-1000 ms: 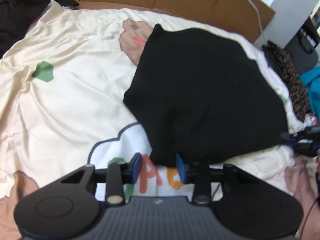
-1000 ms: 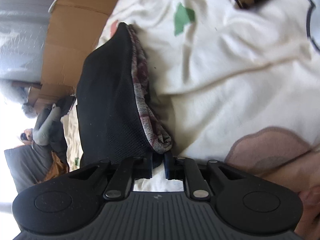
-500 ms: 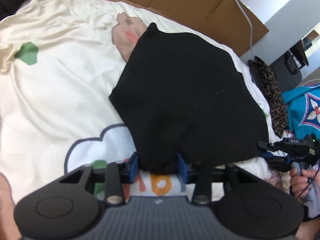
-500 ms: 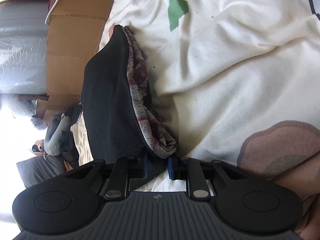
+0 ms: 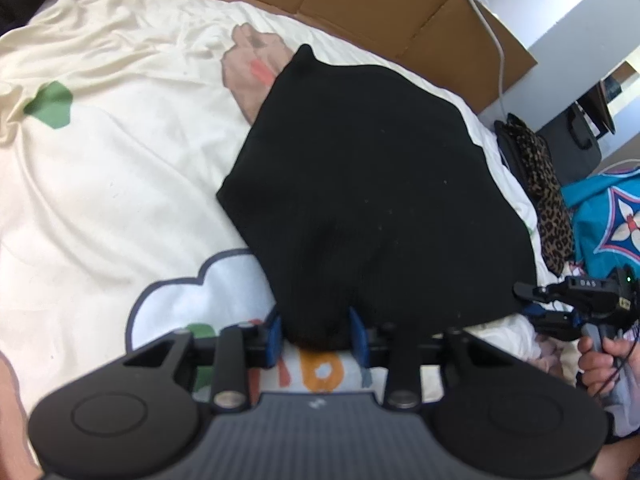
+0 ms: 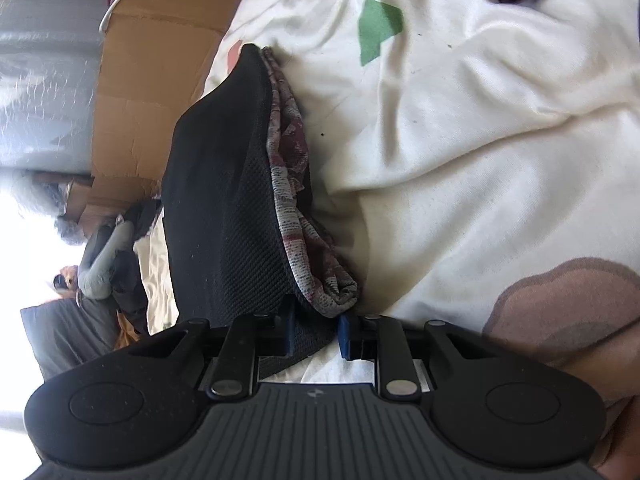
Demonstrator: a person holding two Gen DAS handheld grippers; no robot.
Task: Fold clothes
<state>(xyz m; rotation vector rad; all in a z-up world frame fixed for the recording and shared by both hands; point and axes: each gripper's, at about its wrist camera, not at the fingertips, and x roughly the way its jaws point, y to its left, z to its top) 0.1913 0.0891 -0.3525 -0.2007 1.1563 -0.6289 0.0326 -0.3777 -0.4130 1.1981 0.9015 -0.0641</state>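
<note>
A black knit garment point(image 5: 372, 200) lies folded on the cream printed bedsheet point(image 5: 100, 180). My left gripper point(image 5: 314, 340) is at its near corner, jaws closing, and the black cloth bunches between the blue pads. In the right wrist view the same garment point(image 6: 224, 208) shows edge-on, with a grey and maroon patterned layer point(image 6: 296, 208) beneath it. My right gripper point(image 6: 316, 332) is shut on that edge. The right gripper point(image 5: 532, 300) also shows at the garment's right side in the left wrist view, held by a hand point(image 5: 600, 360).
Brown cardboard point(image 5: 360, 0) stands along the far side of the bed. A leopard-print cloth point(image 5: 548, 196) and a teal printed cloth point(image 5: 608, 216) lie at the right edge. Dark clothes point(image 6: 100, 272) pile up beyond the sheet.
My left gripper has come forward and down onto the garment's near corner, and its pads have narrowed around the cloth. The right gripper keeps its grip in the same place.
</note>
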